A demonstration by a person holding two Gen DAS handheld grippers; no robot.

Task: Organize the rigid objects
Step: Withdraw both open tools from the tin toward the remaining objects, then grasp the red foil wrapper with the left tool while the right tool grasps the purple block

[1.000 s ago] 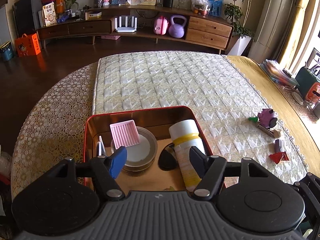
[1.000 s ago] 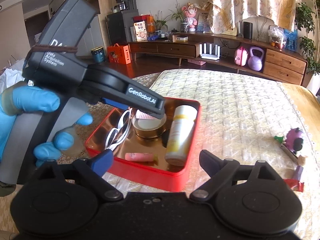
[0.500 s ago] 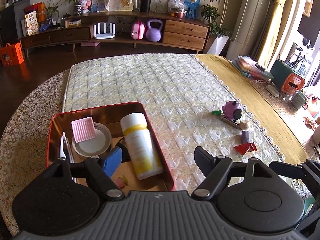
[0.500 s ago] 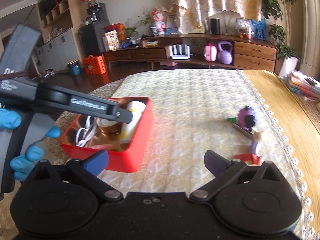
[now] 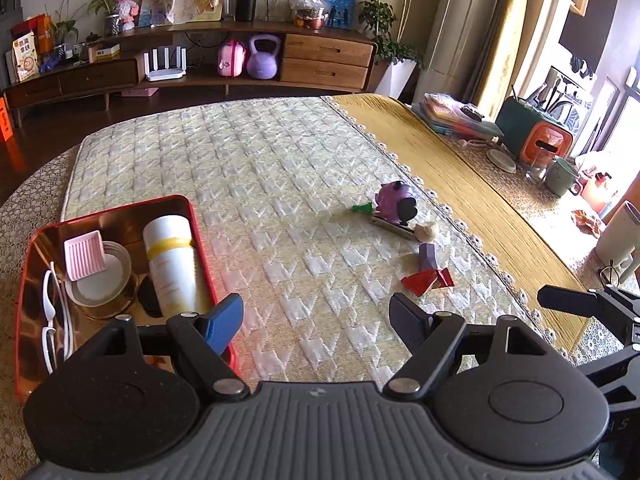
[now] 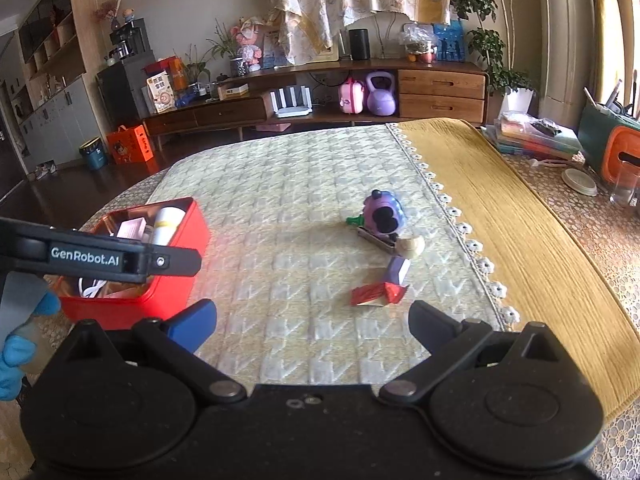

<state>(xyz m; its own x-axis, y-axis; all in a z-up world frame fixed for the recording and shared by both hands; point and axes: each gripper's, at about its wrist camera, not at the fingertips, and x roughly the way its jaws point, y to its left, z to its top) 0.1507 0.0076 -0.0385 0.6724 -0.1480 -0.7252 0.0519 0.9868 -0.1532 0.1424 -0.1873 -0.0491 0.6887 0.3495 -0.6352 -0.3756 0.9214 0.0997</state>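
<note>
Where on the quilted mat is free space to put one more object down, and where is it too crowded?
Free: the wide strip of quilted mat between the red tin and the purple toy, and the far half toward the sideboard. Crowded: the cluster near the lace edge, with the toy, purple block and red wrapper. The tin is nearly full.
</note>
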